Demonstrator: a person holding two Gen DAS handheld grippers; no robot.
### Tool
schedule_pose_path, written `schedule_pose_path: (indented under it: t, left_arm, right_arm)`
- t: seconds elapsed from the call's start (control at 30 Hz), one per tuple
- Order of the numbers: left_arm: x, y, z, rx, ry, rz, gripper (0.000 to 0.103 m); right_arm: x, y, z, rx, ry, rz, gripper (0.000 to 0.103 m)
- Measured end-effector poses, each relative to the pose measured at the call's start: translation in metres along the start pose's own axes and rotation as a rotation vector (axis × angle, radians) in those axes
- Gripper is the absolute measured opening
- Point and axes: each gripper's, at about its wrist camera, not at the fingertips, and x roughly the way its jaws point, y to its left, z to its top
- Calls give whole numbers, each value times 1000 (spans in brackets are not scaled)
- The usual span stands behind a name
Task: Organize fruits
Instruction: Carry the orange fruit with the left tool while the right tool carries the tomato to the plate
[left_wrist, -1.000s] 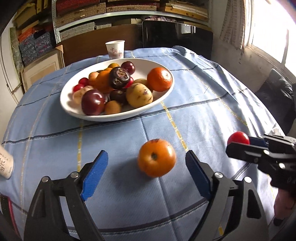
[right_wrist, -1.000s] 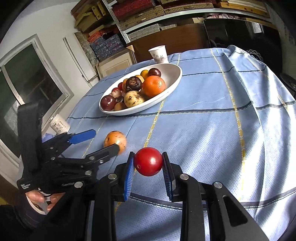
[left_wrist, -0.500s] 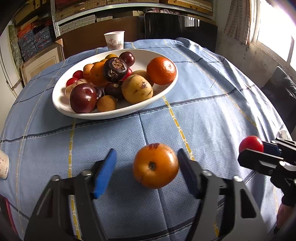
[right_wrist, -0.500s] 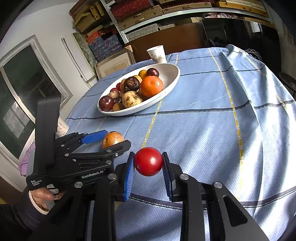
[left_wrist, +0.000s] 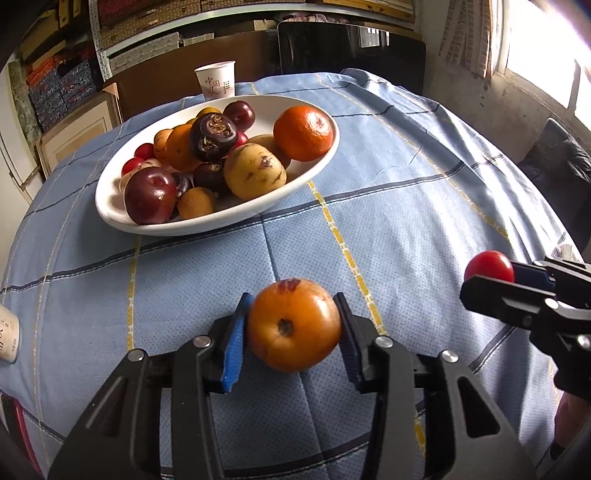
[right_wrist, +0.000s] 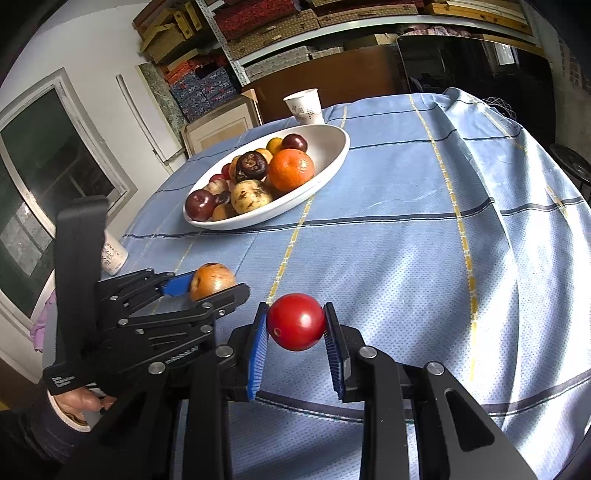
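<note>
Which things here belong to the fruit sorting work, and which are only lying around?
Belong: orange fruit in left gripper; red fruit in right gripper; white bowl of fruit.
Lying around: paper cup; second cup; shelf boxes.

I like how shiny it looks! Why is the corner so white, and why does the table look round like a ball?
Left wrist view: the window is blown out white, and sunlight stripes the tablecloth. Both views: the fisheye lens bends the table into a dome. Right wrist view: the red fruit is sharp, with a small glint.
</note>
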Motion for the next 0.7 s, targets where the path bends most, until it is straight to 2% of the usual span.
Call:
schedule_pose_path:
  t: [0.47,0.7]
  left_arm:
    - [-14,7,-5,-34,-25,13,43]
    - [-30,13,-8,-46,-58,12,43]
  right_arm:
    - [8,-5,-1,-14,-5,-50,30]
    - [9,6,-3,-59,-19,-14,30]
